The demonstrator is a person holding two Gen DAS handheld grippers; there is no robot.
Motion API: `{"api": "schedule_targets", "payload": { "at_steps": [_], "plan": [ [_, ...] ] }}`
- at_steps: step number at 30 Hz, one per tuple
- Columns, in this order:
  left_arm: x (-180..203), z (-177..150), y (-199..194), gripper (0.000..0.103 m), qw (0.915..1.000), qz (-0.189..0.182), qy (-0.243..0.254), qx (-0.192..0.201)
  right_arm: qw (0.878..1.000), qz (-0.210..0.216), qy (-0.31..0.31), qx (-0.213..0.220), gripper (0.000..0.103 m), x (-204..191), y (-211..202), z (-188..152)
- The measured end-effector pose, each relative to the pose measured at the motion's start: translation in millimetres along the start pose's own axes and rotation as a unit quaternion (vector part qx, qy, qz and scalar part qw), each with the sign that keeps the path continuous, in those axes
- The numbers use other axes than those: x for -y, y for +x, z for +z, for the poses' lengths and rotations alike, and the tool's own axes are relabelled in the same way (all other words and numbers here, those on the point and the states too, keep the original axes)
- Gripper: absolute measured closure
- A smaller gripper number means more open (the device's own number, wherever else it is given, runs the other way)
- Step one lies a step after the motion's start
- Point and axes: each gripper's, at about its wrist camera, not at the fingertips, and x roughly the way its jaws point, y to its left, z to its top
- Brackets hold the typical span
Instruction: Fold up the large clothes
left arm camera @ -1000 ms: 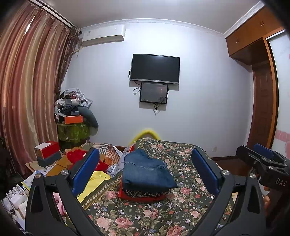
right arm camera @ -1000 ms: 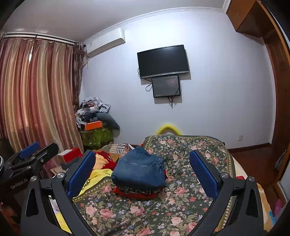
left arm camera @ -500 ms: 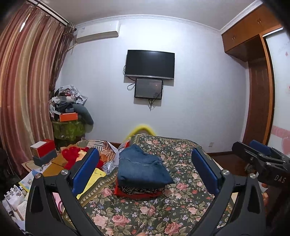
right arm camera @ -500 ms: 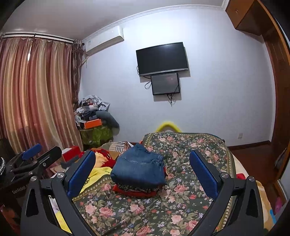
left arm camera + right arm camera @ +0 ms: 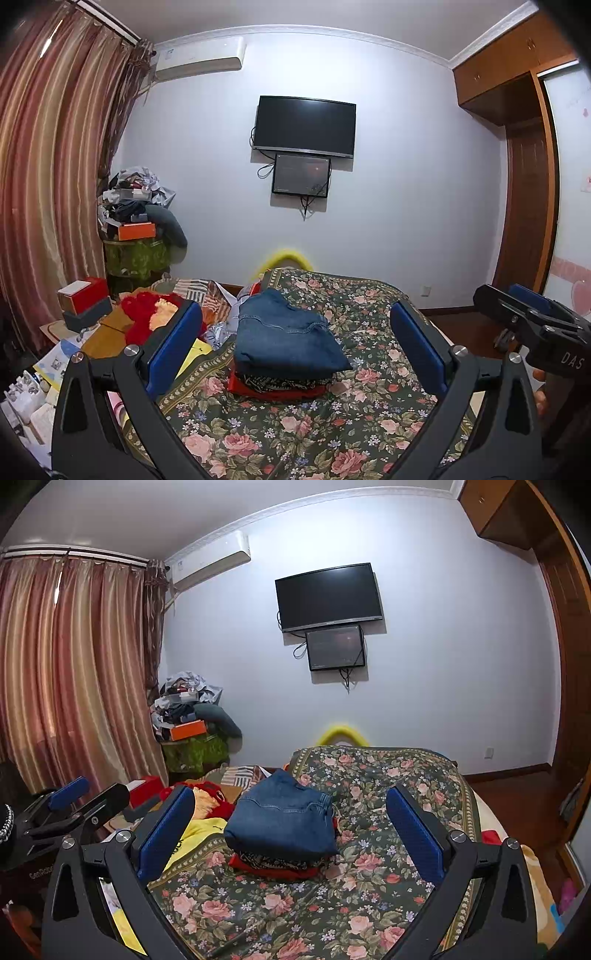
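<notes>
The left hand-held gripper hovers with its blue pads spread wide and nothing between them; the right hand-held gripper does the same. Ahead of both, framed between their fingers, folded jeans top a small stack of clothes on the floral bedspread. Left of the stack lies a jumble of unfolded garments.

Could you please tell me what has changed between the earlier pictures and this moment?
Both views have tilted a little upward and drifted sideways, so the grippers shifted slightly. Nothing was taken hold of or let go. The left gripper and right gripper stay open and empty; the folded jeans remain on the stack on the bed.
</notes>
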Motion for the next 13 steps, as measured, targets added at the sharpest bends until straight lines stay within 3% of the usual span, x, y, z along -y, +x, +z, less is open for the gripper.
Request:
{"api": "schedule_targets", "payload": {
  "at_steps": [13],
  "plan": [
    [-5.1,-1.3,3.9,0.001,0.9999,-0.002,-0.01,-0.006,1.0,0.001,0.0,-0.004,0.0,-0.3,1.9,-0.7]
  ]
}}
